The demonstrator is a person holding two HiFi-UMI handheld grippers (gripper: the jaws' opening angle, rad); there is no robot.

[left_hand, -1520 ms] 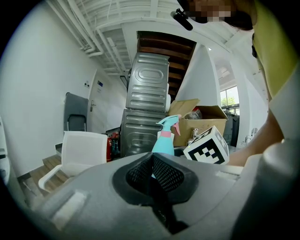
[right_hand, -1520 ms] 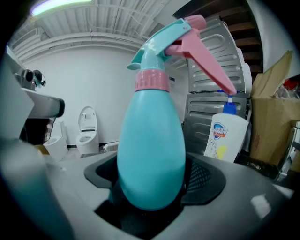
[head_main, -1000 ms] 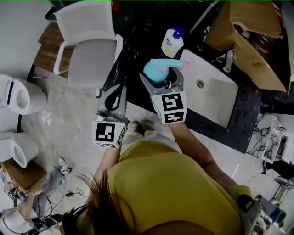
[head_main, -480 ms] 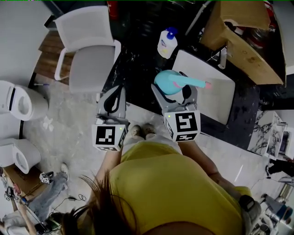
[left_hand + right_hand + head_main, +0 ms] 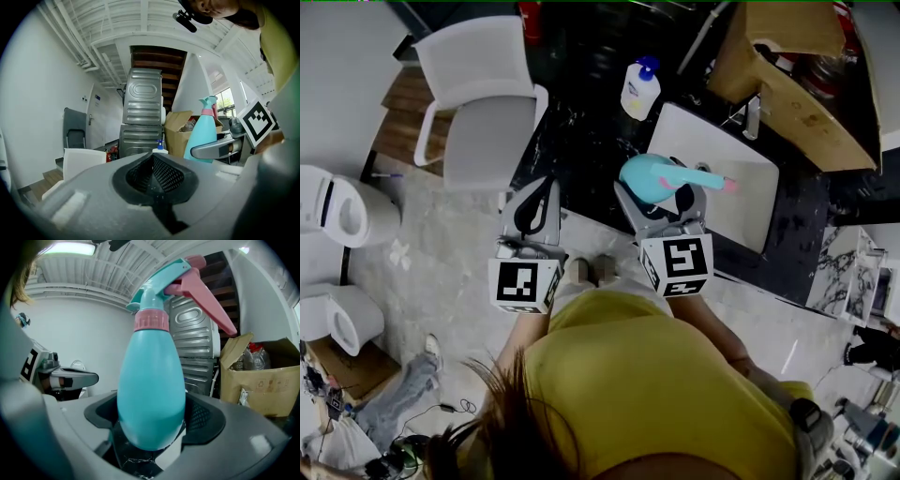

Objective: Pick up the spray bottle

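Observation:
The spray bottle [image 5: 649, 176], teal with a pink collar and trigger, hangs above the counter edge by the sink, clear of the surface. My right gripper [image 5: 662, 193] is shut on its lower body. In the right gripper view the bottle [image 5: 152, 385] stands upright between the two dark pads [image 5: 202, 417]. My left gripper [image 5: 535, 194] hovers to the left over the counter's front edge, its jaws together with nothing in them. The left gripper view shows the same bottle [image 5: 202, 132] off to the right, beyond my left gripper [image 5: 153, 160].
A white pump bottle [image 5: 639, 89] stands on the black marble counter [image 5: 581, 131] behind the white sink [image 5: 727, 202]. A cardboard box [image 5: 787, 75] sits at the back right. A white chair [image 5: 483, 94] stands at the left, with toilets [image 5: 342, 206] further left.
My right gripper has carried the spray bottle up and to the right, from beside the pump bottle to over the sink's near edge. The left gripper has risen slightly.

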